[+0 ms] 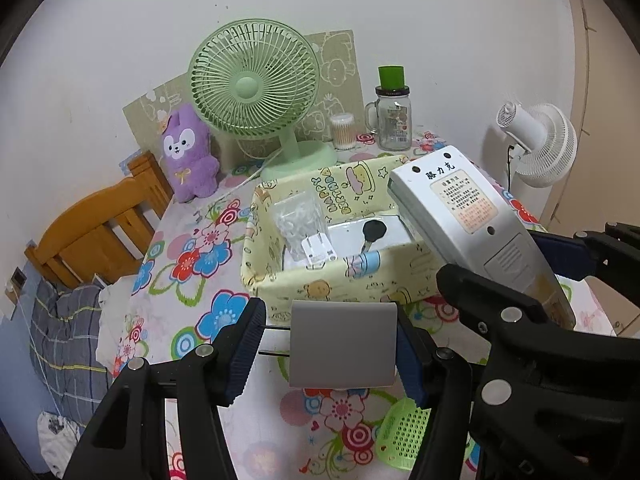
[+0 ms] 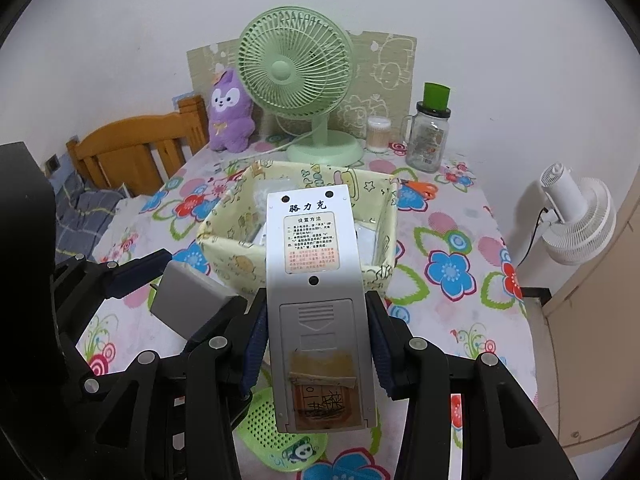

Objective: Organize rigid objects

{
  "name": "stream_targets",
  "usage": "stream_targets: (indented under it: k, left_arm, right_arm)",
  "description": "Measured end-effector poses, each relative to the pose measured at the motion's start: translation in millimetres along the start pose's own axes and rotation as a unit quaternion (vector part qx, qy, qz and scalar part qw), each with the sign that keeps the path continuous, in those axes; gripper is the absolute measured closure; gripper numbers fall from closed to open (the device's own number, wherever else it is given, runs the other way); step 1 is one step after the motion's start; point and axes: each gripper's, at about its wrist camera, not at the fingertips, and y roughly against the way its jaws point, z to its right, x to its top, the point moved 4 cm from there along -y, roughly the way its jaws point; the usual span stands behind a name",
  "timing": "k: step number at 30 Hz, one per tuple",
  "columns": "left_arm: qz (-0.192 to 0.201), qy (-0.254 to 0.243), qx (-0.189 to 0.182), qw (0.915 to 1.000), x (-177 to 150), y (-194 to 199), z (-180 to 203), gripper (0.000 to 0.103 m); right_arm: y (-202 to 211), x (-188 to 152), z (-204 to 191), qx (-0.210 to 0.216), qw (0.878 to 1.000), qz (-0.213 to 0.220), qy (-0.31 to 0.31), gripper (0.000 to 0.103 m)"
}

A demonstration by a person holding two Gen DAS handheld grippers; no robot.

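Your right gripper [image 2: 316, 354] is clamped on the remote [image 2: 314, 280], its blue pads pressed against both long edges near the battery cover, label side facing up. The remote juts forward, its far end reaching over the near wall of the fabric box [image 2: 240, 258] on the flowered table [image 2: 452, 320]. From the left wrist view the same remote [image 1: 464, 204] slants in from the right over the box's [image 1: 332, 288] right corner. Your left gripper [image 1: 326, 350] holds the grey adapter [image 1: 342, 344]: the right pad touches its side, while the left pad stands slightly off the block, where two thin prongs stick out toward it, so you cannot tell how firmly it is pinched. The adapter hangs just short of the box's near wall, above the table [image 1: 192, 280]. Inside the box lie a clear bag [image 1: 296, 220], a white plug [image 1: 316, 250] and a black key [image 1: 374, 232] on a white card. A green mesh piece [image 2: 276, 428] lies on the cloth below your grippers. Behind the box stand the green fan [image 1: 256, 92], a purple plush [image 1: 190, 156], a swab tub [image 1: 343, 131] and a jar [image 1: 394, 120]; orange scissors [image 2: 420, 188] lie just right of the box.
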Motion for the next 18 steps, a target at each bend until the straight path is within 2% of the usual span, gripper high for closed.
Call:
stream_targets:
  k: [18]
  left_arm:
    - [-0.012, 0.023, 0.002, 0.9997, 27, -37, -11, 0.04]
  right_arm:
    - [-37, 29, 12, -0.004, 1.0, -0.008, -0.026, 0.054]
